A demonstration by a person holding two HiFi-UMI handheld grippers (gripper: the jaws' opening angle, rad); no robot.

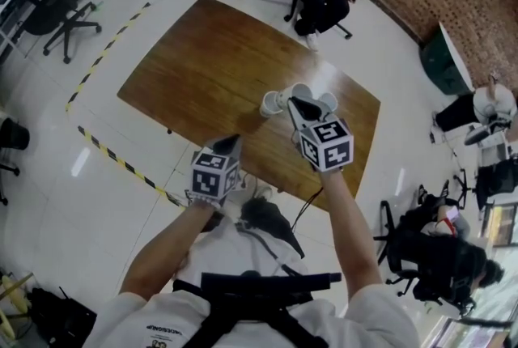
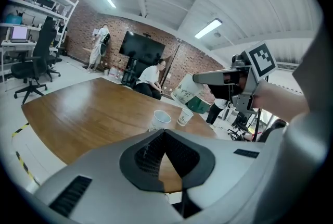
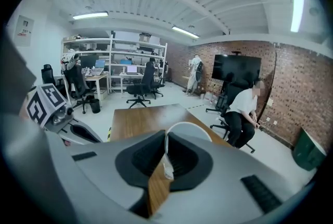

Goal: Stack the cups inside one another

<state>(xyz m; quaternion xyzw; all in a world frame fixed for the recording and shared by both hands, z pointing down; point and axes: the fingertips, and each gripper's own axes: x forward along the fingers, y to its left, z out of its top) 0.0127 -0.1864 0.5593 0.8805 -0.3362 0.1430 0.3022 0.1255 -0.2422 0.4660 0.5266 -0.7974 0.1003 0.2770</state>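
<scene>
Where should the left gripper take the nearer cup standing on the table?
By the rim of the nearer cup, from above on its near side, one jaw inside, one outside: it stands upright, mouth open, with the other cup close beside it.

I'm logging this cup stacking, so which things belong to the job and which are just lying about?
Job: paper cup held in the right gripper; plain cup and printed cup on the wooden table.
Lying about: black office chair, wall screen, shelving, green bin.
</scene>
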